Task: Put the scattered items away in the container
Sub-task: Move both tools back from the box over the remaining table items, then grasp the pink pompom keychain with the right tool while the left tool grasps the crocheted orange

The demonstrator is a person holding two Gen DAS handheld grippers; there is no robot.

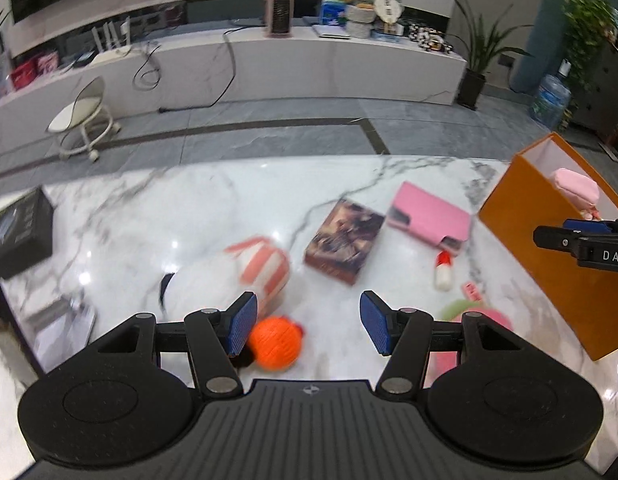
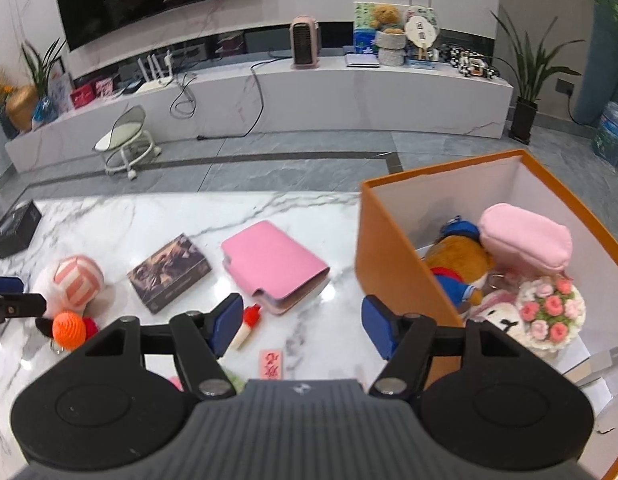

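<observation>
The round orange knitted ball (image 1: 275, 342) lies on the white marble table (image 1: 189, 200) just inside the left gripper (image 1: 305, 330)'s left pad — fingers spread, empty. The right gripper (image 2: 299, 330), also spread, hangs farther off, beside the orange cardboard box (image 2: 393, 264) — left is nearer.

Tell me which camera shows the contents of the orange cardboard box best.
The right wrist view: it looks down into the orange cardboard box, showing a brown plush bear, pink pouch and flower bouquet. The left wrist view catches only the box's outer wall and the pouch's top.
</observation>
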